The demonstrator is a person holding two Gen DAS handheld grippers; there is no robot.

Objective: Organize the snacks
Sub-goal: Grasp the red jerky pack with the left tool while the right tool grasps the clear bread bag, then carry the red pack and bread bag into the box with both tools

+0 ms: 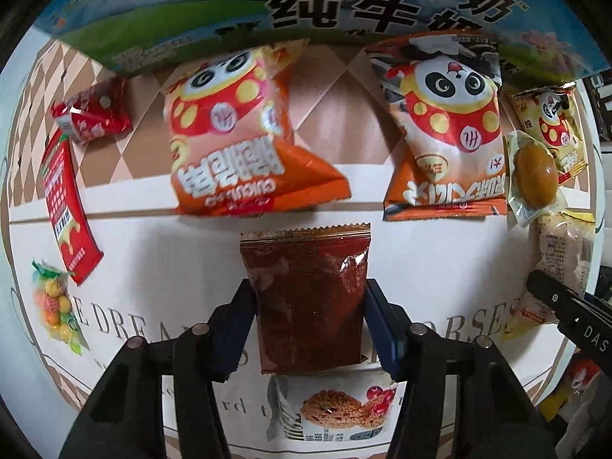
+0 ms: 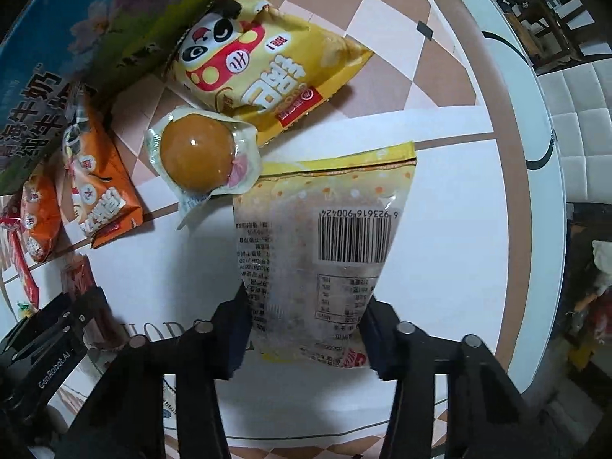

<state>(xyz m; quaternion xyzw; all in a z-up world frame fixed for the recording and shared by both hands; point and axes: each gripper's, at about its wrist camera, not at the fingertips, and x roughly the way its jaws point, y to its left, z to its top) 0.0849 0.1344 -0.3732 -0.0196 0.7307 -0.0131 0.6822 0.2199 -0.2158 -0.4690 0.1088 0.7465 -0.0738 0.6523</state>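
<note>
A dark red-brown snack packet (image 1: 310, 267) lies on the white table, and my left gripper (image 1: 310, 306) points down at it, shut on its lower half with one pad against each side. In the right wrist view a yellow-and-clear packet with a barcode (image 2: 336, 229) lies face down. My right gripper (image 2: 306, 313) is shut on its narrow lower end. The two grippers work side by side: the right one's black body shows at the edge of the left view, and the left one's in the right view.
Two orange panda bags (image 1: 237, 141) (image 1: 443, 126), a yellow panda bag (image 2: 267, 76) and a sealed brown egg (image 2: 199, 157) lie before a blue-green milk carton (image 1: 267, 0). Red packets (image 1: 69, 206), a candy bag (image 1: 57, 306) and a cookie packet (image 1: 332, 409) surround me. The table rim (image 2: 535, 229) curves on the right.
</note>
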